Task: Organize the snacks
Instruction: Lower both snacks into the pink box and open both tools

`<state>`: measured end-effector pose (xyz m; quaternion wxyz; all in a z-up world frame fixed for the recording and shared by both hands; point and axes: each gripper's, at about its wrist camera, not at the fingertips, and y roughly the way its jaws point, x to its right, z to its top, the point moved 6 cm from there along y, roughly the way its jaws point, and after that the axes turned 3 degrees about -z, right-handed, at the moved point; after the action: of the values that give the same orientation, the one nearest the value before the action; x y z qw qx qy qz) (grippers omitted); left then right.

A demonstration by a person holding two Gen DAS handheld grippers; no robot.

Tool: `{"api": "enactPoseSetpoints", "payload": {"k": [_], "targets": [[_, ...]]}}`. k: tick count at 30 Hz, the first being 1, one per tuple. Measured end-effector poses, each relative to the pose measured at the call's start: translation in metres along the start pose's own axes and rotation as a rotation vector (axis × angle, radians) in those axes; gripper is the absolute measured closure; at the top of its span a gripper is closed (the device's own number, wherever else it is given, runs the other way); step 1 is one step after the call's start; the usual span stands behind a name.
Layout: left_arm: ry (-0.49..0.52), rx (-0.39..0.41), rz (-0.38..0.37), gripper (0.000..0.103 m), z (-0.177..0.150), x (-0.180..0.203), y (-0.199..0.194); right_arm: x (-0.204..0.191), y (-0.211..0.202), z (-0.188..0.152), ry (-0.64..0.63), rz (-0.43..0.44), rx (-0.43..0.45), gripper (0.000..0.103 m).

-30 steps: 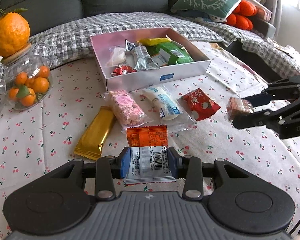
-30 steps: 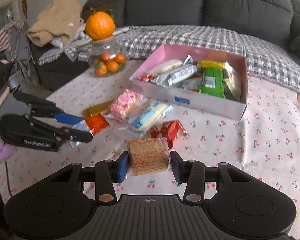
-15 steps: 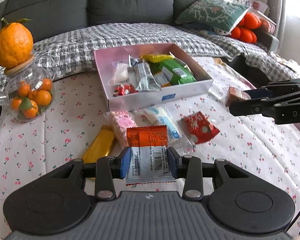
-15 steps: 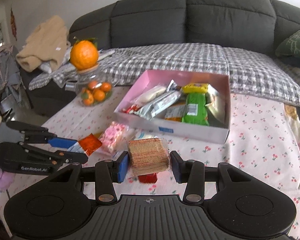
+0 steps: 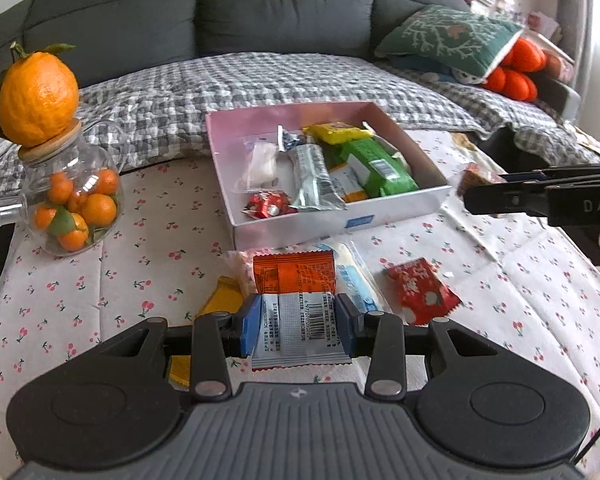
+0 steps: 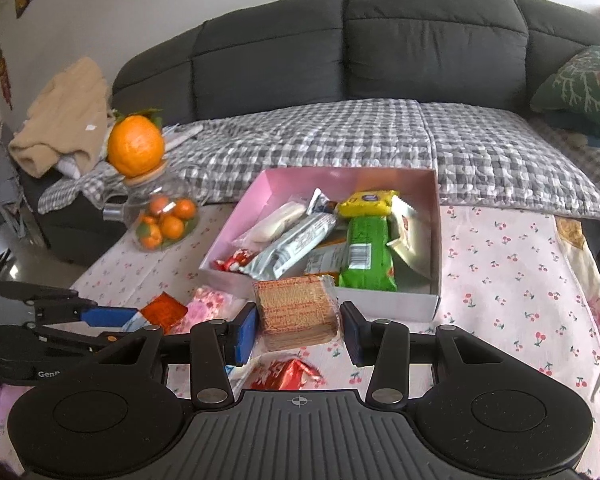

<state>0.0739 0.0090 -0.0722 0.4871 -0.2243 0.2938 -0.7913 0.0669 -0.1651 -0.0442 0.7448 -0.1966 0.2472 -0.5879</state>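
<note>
Pink cardboard snack box (image 6: 392,305) sat at 12 o'clock; both loads had risen toward it: left gripper (image 5: 296,326) clamped orange-and-white sachet (image 5: 296,300), right gripper (image 6: 298,330) clamped clear-wrapped wafer block (image 6: 298,312).

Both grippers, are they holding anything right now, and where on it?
The left gripper clamps the orange snack packet by the side edges of its white lower half. The right gripper pinches the wafer pack across its two side faces.
</note>
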Motion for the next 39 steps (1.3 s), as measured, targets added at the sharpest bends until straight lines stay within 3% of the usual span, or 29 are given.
{"api": "enactPoseSetpoints", "payload": {"k": [10,19,25,32,39], "targets": [[-0.084,0.015,0.05,0.067,0.029,-0.011,0.012,0.021,0.019,0.015,0.079,-0.02,-0.016,0.06],[-0.084,0.032,0.066,0.067,0.056,-0.016,0.032,0.051,0.04,0.03,0.23,-0.031,-0.002,0.06],[-0.081,0.041,0.079,0.067,0.07,-0.023,0.05,0.063,0.056,0.034,0.331,0.008,-0.002,0.06],[-0.085,0.051,0.079,0.067,0.088,-0.029,0.069,0.058,0.08,0.036,0.384,0.036,-0.02,0.06],[-0.084,0.052,0.097,0.067,0.104,-0.035,0.092,0.037,0.1,0.038,0.359,0.067,-0.04,0.06]]}}
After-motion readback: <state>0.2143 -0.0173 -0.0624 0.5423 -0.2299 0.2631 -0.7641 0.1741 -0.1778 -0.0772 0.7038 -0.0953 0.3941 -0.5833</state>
